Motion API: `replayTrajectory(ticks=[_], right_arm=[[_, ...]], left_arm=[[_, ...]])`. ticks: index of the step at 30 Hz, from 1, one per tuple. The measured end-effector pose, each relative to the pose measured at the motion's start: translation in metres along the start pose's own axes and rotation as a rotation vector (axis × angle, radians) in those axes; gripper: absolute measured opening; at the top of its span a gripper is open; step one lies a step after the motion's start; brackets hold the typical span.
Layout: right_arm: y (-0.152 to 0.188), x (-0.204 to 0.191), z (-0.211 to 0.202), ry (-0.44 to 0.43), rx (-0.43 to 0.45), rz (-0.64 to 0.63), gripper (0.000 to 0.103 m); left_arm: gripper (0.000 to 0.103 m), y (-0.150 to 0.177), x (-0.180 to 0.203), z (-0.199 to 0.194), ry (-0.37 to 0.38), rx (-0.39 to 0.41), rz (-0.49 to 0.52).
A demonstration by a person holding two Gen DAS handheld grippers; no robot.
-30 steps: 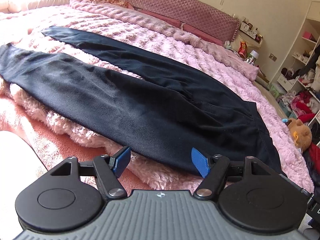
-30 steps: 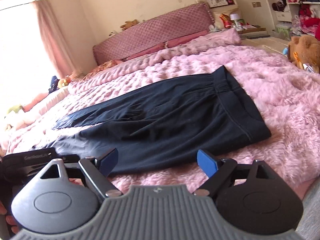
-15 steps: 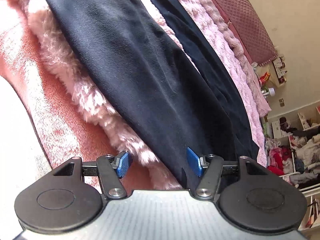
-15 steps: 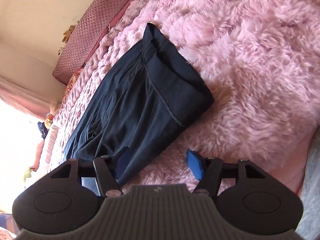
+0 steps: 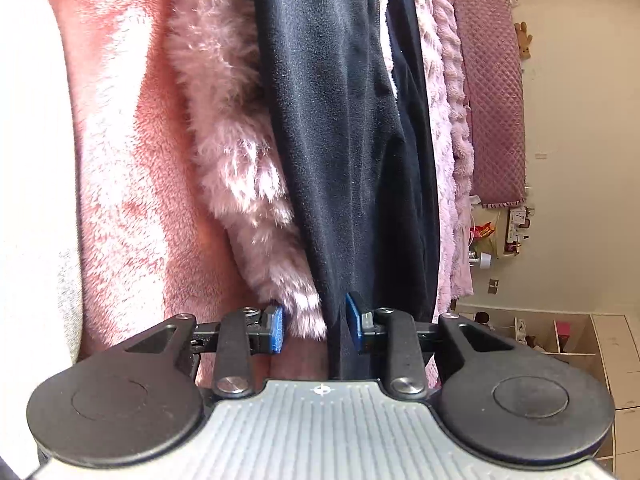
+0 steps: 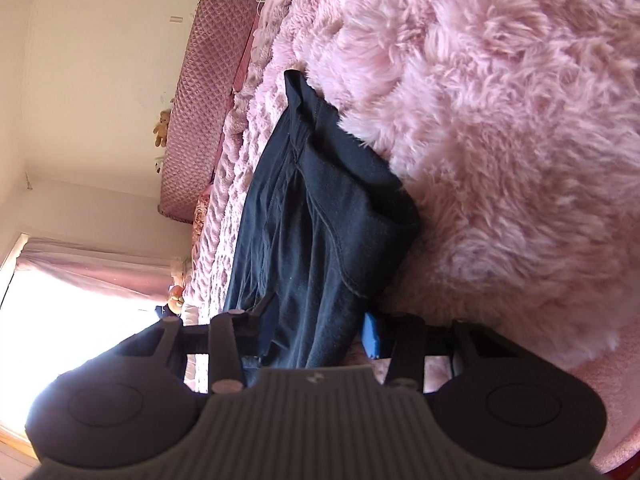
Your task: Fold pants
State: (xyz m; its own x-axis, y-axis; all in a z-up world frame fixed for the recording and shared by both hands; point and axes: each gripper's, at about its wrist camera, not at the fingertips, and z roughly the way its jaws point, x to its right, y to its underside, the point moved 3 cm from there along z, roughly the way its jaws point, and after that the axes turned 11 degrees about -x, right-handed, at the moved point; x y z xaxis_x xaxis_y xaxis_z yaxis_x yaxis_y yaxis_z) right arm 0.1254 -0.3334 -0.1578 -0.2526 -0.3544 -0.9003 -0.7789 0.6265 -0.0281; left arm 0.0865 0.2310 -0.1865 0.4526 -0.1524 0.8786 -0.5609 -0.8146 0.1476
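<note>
Both grippers straddle the near edge of the black pants

The pants [image 6: 320,216] lie flat on the fluffy pink blanket [image 6: 500,120]. The left gripper [image 5: 316,328] and right gripper [image 6: 320,336] stand partly open around the hem, gripping nothing yet. Closing now risks pinching blanket pile with the cloth, or catching only one layer.

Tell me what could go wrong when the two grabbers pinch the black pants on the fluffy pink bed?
1. The left gripper is open around both the black fleece pants and a tuft of the fluffy pink blanket, so it may pinch blanket too.
2. The right gripper straddles only the pants' edge near the waistband; a shallow grip might slip when lifting.
</note>
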Motion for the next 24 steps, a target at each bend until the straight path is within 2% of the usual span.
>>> replayTrajectory(ticks=[3,6,9,10,13,16,17,19,22,24], right_arm=[[0.001,0.002,0.002,0.002,-0.004,0.001,0.04],[0.001,0.001,0.003,0.019,-0.01,-0.022,0.04],[-0.003,-0.001,0.01,0.031,-0.014,-0.033,0.04],[-0.002,-0.001,0.01,0.029,-0.015,-0.032,0.04],[-0.004,0.0,0.011,0.029,-0.017,-0.037,0.04],[-0.006,-0.004,0.017,0.088,-0.031,-0.098,0.027],[-0.007,-0.005,0.02,0.095,-0.038,-0.107,0.026],[-0.012,-0.002,0.024,0.069,-0.048,-0.09,0.025],[-0.019,0.001,0.026,0.032,-0.037,-0.06,0.011],[-0.021,0.0,0.025,0.01,-0.02,-0.055,0.006]], left_arm=[[0.033,0.014,0.009,-0.009,0.029,-0.008,0.041],[0.033,0.024,0.027,-0.004,0.055,-0.032,0.124],[0.033,0.021,0.037,0.011,-0.05,-0.026,0.16],[0.033,0.018,0.035,0.018,-0.07,-0.042,0.138],[0.033,0.011,0.028,0.03,0.0,-0.087,0.046],[0.033,0.002,0.03,0.032,-0.023,-0.077,0.052],[0.033,-0.001,0.031,0.036,-0.017,-0.084,0.042],[0.033,-0.006,0.029,0.043,-0.01,-0.094,0.023],[0.033,-0.014,0.021,0.053,-0.042,-0.112,-0.025],[0.031,-0.014,0.013,0.046,0.026,-0.107,-0.094]])
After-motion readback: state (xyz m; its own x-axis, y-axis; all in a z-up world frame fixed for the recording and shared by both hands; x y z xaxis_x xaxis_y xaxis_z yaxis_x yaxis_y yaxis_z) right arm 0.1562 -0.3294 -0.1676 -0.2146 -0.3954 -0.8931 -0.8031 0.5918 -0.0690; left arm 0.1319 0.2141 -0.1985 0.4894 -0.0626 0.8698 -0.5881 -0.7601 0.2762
